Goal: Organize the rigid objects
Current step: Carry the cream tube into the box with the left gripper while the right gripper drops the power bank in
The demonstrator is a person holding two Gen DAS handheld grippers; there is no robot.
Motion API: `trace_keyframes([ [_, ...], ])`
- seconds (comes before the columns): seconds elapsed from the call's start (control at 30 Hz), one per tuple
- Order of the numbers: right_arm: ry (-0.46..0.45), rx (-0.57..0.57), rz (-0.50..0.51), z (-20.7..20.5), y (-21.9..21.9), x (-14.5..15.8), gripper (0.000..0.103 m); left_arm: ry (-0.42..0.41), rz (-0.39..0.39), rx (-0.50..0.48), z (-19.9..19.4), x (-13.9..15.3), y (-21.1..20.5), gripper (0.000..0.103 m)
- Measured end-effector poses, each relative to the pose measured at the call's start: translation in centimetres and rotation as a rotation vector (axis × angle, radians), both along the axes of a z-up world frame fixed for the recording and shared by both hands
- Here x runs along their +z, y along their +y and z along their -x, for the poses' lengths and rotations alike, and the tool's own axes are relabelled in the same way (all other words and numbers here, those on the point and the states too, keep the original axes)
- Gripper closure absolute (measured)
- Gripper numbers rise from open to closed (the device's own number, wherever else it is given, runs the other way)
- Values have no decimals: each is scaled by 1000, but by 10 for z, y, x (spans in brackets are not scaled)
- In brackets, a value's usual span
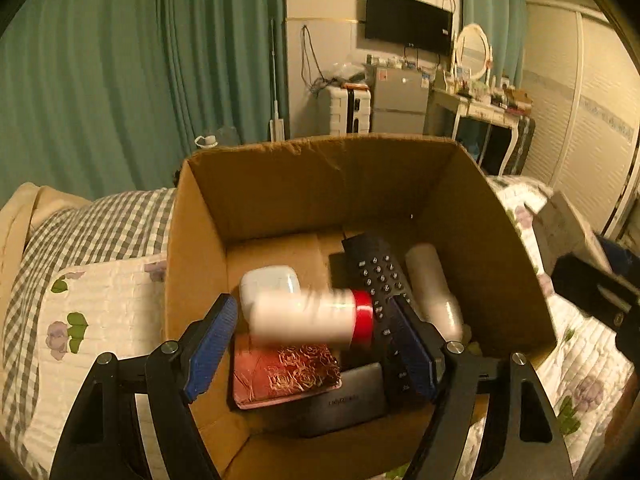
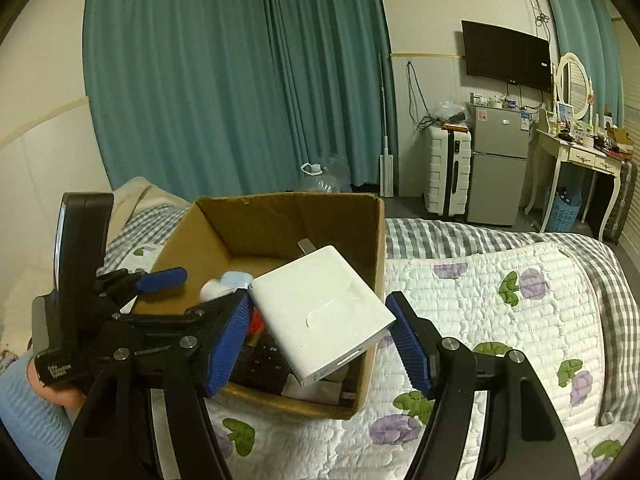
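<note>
An open cardboard box (image 1: 256,184) stands on the bed. Inside lie a black remote (image 1: 378,272), a white case (image 1: 270,280), a white cylinder (image 1: 434,292), a red embossed wallet (image 1: 286,374) and a black flat device (image 1: 348,402). My left gripper (image 1: 316,354) is open over the box; a blurred white bottle with a red cap (image 1: 312,318) is in the air between its fingers, touching neither. My right gripper (image 2: 320,344) is open over the box's near right corner (image 2: 362,392); a white power bank (image 2: 320,314) sits tilted between its fingers, apart from the right pad.
The box rests on a quilted floral bedspread (image 2: 500,320) over a checked blanket (image 1: 100,224). Behind are teal curtains (image 2: 224,80), a white suitcase (image 2: 446,170), a small fridge (image 2: 498,168), a wall TV (image 2: 506,54) and a dressing table (image 2: 576,156).
</note>
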State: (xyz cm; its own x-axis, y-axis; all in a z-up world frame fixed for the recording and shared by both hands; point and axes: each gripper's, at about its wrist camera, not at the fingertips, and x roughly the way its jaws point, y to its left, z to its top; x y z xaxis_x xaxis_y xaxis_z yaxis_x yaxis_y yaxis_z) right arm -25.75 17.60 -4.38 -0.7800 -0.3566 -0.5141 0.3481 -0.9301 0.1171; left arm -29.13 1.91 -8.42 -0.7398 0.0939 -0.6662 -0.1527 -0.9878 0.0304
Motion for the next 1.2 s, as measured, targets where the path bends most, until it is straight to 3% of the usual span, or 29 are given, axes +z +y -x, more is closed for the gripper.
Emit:
trace_keyframes([
  [0.1, 16, -7, -14, -4, -4, 3, 35, 17, 15, 2, -9, 3, 2, 23],
  [0.4, 48, -9, -26, 12, -24, 6, 35, 63, -55, 37, -30, 29, -22, 23],
  [0.5, 34, 8, -48, 27, -35, -1, 35, 90, -53, 50, -35, 34, -27, 23],
  [0.67, -23, 32, -110, 59, -55, -16, 34, 55, -96, 70, -32, 31, -34, 23],
  [0.8, -75, 7, -174, 78, -64, -31, 34, 58, -83, 73, -32, 29, -33, 23],
  [0.93, -60, -26, -139, 67, -55, -27, 23, 73, -68, 71, -38, 27, -29, 23],
  [1.0, -42, -51, -136, 56, -47, -16, 22, 86, -56, 77, -43, 29, -27, 23],
  [1.2, 52, -112, -147, -2, -23, 29, 14, 201, -17, 95, -78, 66, -10, 23],
])
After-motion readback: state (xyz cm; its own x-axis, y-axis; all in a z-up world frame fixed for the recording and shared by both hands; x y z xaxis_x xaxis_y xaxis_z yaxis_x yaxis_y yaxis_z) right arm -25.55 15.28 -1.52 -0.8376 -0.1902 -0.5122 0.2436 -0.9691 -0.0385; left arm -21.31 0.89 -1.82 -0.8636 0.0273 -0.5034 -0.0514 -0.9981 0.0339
